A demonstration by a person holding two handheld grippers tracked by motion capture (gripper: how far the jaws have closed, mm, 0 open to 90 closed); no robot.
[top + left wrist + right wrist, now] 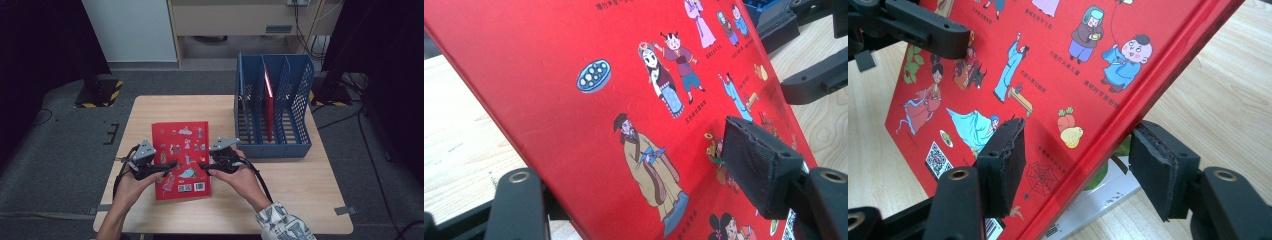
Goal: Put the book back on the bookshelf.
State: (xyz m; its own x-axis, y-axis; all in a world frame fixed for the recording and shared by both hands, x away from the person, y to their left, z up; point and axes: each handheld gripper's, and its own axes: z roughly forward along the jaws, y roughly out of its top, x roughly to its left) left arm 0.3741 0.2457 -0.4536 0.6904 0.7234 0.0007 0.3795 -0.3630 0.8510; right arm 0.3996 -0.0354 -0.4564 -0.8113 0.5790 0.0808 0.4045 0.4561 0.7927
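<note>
A red picture book (pixel 180 160) with cartoon figures lies on the wooden table (pixel 300 195), slightly askew. My left gripper (pixel 170 165) reaches in over its left edge, my right gripper (pixel 202 165) over its right edge. In the left gripper view the cover (pixel 574 100) slopes between the jaws of my left gripper (pixel 639 185); one pad (pixel 754 165) hovers over the cover and the other jaw sits under the edge. In the right gripper view my right gripper (pixel 1080 165) straddles the book's edge (pixel 1108 125), with a gap at the right pad (pixel 1158 170). White pages show beneath the cover.
A blue mesh file rack (pixel 295 100) stands at the table's far right, with a thin red book (pixel 268 100) upright in one slot. Bare wood lies right of and in front of the book. Cables trail from both grippers toward the person.
</note>
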